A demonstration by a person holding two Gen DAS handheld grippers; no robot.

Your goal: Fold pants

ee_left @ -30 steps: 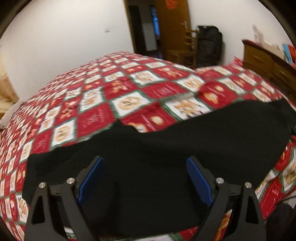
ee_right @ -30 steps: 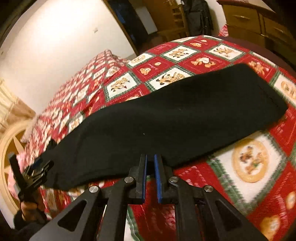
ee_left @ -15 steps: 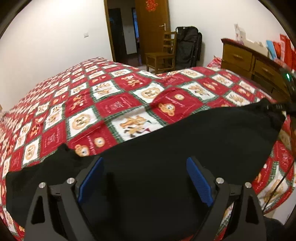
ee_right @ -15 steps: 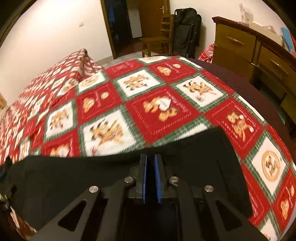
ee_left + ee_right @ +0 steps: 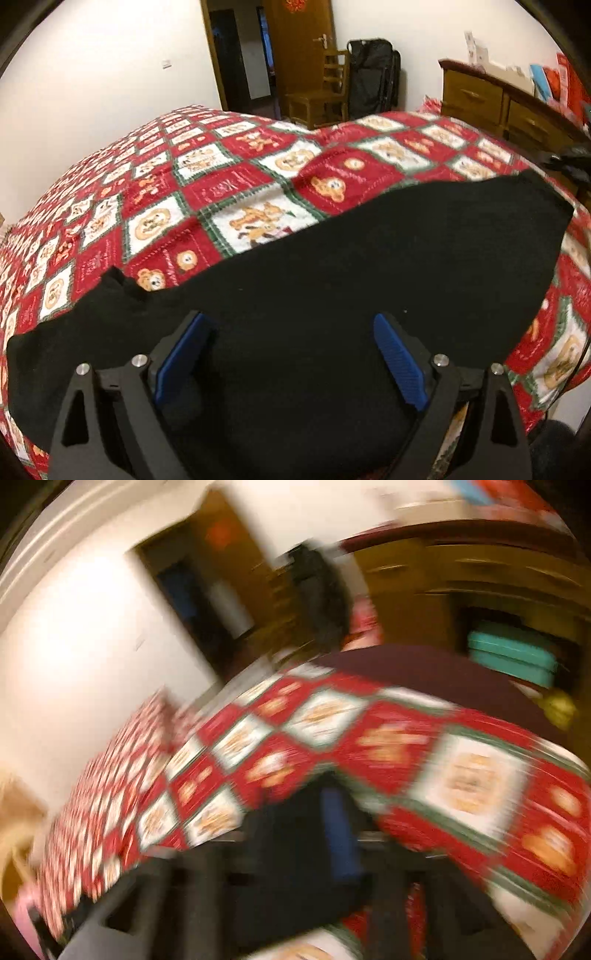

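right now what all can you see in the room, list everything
pants: 1, black, spread flat across the near edge of the bed
bedspread: 1, red, white and green bear check, covers the bed
chair: 1, wooden, by the door
door: 1, brown, far wall
bag: 1, black, upright right of the chair
dresser: 1, brown, right wall
teal case: 1, low beside the dresser, blurred
left gripper: open, blue pads, over the pants
right gripper: too blurred to judge
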